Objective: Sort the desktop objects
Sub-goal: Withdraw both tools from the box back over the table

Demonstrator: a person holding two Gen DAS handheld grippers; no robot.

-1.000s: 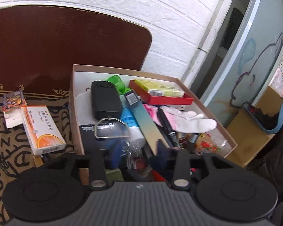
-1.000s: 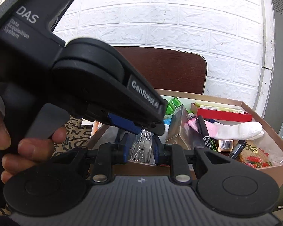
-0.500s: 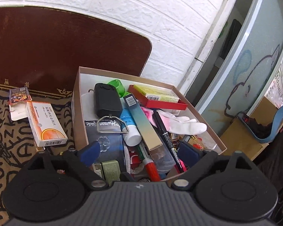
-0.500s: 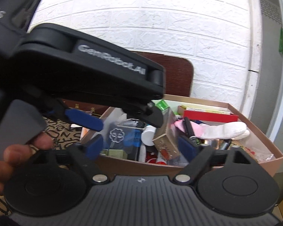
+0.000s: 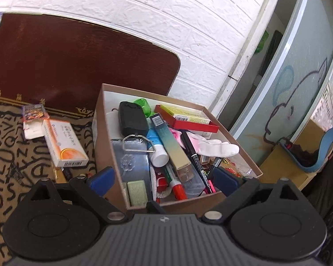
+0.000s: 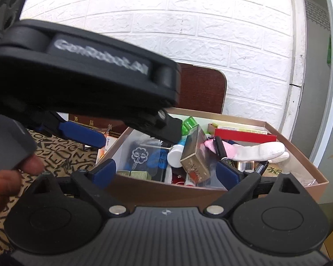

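Note:
A brown cardboard box [image 5: 104,119] stands on the patterned cloth, full of small items: a black case [image 5: 132,118], a clear plastic case with a clover print [image 5: 131,166], a long teal-gold box [image 5: 171,146], a red tray [image 5: 188,123], a white-pink glove [image 5: 217,148] and pens. My left gripper [image 5: 164,179] is open and empty above the box's near edge. My right gripper [image 6: 166,170] is open and empty, just in front of the box [image 6: 295,155]. The left gripper's body [image 6: 84,77] fills the upper left of the right wrist view.
A white-orange medicine box [image 5: 64,143] and a small torn packet [image 5: 34,116] lie on the cloth left of the box. A dark wooden board [image 5: 77,66] leans on the white brick wall. A cardboard carton [image 5: 286,168] and glass door stand to the right.
Both grippers opened from shut. The clear plastic case they held now lies in the box. Both grippers have drawn back and up from the box.

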